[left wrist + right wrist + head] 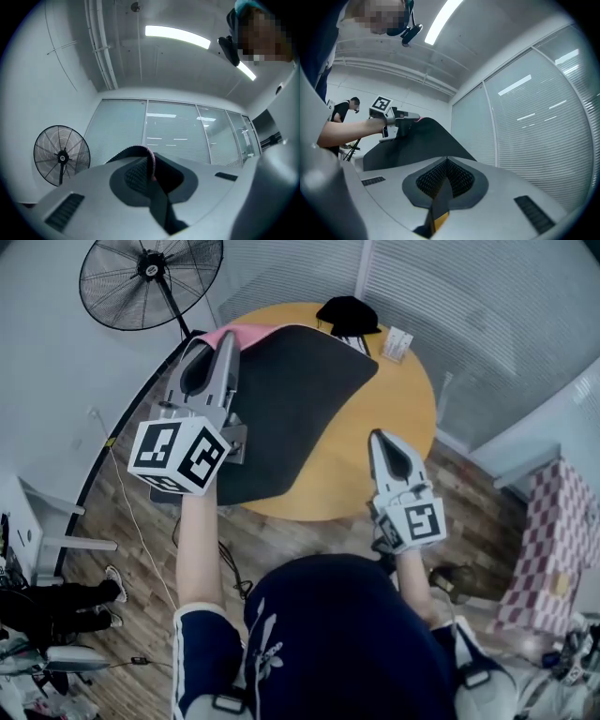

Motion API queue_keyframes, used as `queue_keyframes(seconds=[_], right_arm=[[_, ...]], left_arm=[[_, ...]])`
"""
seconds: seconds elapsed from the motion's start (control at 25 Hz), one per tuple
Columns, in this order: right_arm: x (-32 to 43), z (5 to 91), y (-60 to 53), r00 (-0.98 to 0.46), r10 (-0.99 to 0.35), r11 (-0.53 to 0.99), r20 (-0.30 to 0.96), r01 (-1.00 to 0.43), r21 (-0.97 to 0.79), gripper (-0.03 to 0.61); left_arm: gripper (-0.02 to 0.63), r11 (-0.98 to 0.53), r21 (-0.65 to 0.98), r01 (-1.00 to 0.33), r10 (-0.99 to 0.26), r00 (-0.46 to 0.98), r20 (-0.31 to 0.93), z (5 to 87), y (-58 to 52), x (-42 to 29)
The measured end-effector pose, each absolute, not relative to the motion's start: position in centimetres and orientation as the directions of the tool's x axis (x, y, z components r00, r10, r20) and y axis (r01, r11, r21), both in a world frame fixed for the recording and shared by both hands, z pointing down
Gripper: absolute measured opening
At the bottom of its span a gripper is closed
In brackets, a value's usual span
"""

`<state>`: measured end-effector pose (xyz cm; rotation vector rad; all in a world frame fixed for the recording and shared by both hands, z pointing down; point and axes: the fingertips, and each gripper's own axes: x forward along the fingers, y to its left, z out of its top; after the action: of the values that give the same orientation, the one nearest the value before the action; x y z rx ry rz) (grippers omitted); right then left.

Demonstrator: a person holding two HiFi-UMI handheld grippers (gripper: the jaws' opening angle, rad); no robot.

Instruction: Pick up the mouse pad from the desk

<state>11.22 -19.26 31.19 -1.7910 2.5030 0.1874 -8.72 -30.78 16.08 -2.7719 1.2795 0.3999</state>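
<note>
The mouse pad is large, black on top and pink underneath. It hangs tilted above the round yellow desk, its far left corner raised. My left gripper is shut on that corner; in the left gripper view the pad's pink-edged rim sits pinched between the jaws of the left gripper. My right gripper hovers over the desk's near right part, shut and empty, clear of the pad. From the right gripper I see the lifted pad and the left gripper.
A black item and a small white box lie at the desk's far edge. A standing fan is at the far left, a checked cloth-covered box on the right, and a person's legs at left.
</note>
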Motion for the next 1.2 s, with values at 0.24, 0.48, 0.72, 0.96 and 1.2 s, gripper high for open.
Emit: queue_keyframes(seconds=[0.24, 0.48, 0.72, 0.96, 1.2], right_arm=[[12.3, 29.3, -19.9, -0.302, -0.943, 0.294, -0.139, -0.953, 0.071, 0.003], [12.0, 28.0, -20.3, -0.31, -0.94, 0.303, -0.143, -0.95, 0.071, 0.003], [11.4, 27.1, -20.5, -0.332, -0.932, 0.324, -0.147, -0.943, 0.078, 0.003], [9.6, 27.0, -20.4, -0.362, -0.923, 0.352, -0.133, -0.931, 0.092, 0.003], [9.4, 27.0, -19.5, -0.37, -0.922, 0.359, -0.114, -0.927, 0.11, 0.003]], left_arm=[[0.02, -0.619, -0.048, -0.784, -0.759, 0.612, -0.221, 17.1, -28.6, -9.1], [0.02, -0.568, -0.106, -0.816, -0.79, 0.577, -0.206, 17.2, -26.0, -10.6], [0.02, -0.521, -0.094, -0.849, -0.829, 0.529, -0.184, 18.7, -23.4, -12.3], [0.02, -0.461, -0.111, -0.88, -0.869, 0.474, -0.141, 20.6, -21.0, -14.0], [0.02, -0.387, -0.099, -0.917, -0.911, 0.397, -0.115, 21.5, -19.4, -15.8]])
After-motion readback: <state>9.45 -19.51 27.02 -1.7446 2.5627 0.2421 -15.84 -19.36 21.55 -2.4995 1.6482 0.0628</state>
